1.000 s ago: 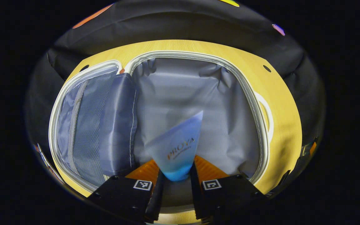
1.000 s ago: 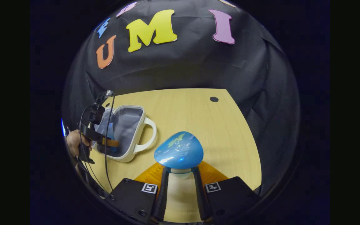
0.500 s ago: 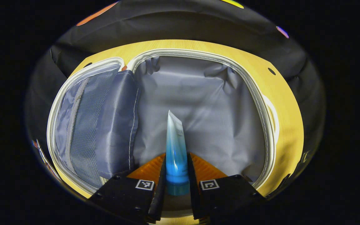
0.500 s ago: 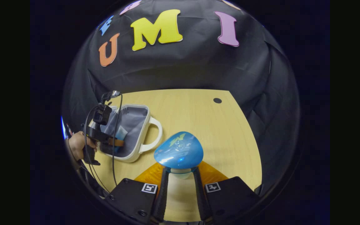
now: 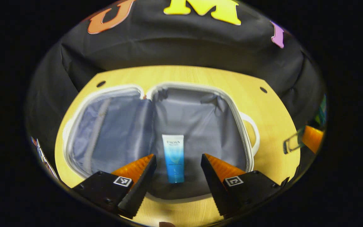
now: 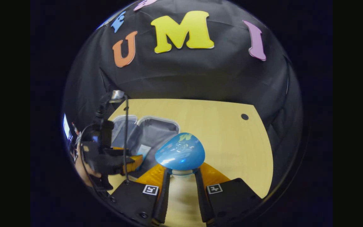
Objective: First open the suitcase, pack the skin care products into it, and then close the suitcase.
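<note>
On the bench, the suitcase lies spread open, its two grey-lined halves side by side and the handle at about three o'clock in the left gripper view. A blue-and-white tube lies flat on the lining of the right-hand half, cap end toward the camera. The left gripper hangs over it with its fingers spread wide, touching nothing; the tube lies free between and beyond them. In the right gripper view that gripper and the hand holding it show at about nine o'clock, over the suitcase.

The right gripper is clenched on the pale neck of a bottle with a rounded blue cap, held up above the bench, with the suitcase off toward ten o'clock from it.

By my reckoning the packing step is in hand: one product is in, the other is still in the air. The next move would call for carrying the bottle across toward the open half, lowering it beside the tube rather than onto it, and letting go only once it rests on the lining. The left gripper should clear out of the way first. Closing comes after.
</note>
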Tool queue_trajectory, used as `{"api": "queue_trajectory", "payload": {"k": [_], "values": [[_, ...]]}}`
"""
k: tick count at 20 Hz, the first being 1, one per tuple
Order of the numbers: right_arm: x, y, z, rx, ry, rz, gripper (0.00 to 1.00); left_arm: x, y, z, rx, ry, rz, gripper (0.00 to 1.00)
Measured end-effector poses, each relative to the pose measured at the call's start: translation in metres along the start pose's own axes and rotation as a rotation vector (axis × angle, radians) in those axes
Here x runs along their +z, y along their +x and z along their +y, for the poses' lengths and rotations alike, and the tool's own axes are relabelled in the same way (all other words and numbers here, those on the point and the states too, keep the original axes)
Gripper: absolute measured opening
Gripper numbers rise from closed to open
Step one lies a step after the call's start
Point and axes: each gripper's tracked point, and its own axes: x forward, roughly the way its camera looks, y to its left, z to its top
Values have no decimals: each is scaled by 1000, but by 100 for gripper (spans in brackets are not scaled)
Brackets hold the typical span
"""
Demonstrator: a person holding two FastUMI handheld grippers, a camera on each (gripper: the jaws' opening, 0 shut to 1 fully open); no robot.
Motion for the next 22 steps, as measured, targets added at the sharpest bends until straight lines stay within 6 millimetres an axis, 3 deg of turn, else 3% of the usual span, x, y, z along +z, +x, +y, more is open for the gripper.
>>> {"api": "queue_trajectory", "payload": {"k": [2,6,10,14,17,20,22], "values": [[7,18,22,19,7,13,39,5,-22,19,34,-11,-88,97],[-4,51,60,30,-19,42,39,10,-68,53,59,-65,-252,97],[-54,81,91,34,-80,160,39,34,-124,86,110,-29,-477,97],[-95,99,104,26,-47,310,39,68,-174,97,119,47,-678,97],[-106,104,110,16,18,372,39,82,-192,107,138,79,-735,97],[-94,116,114,2,58,377,36,87,-203,116,137,51,-758,96],[-88,126,113,-16,72,378,39,88,-199,125,132,26,-762,96]]}}
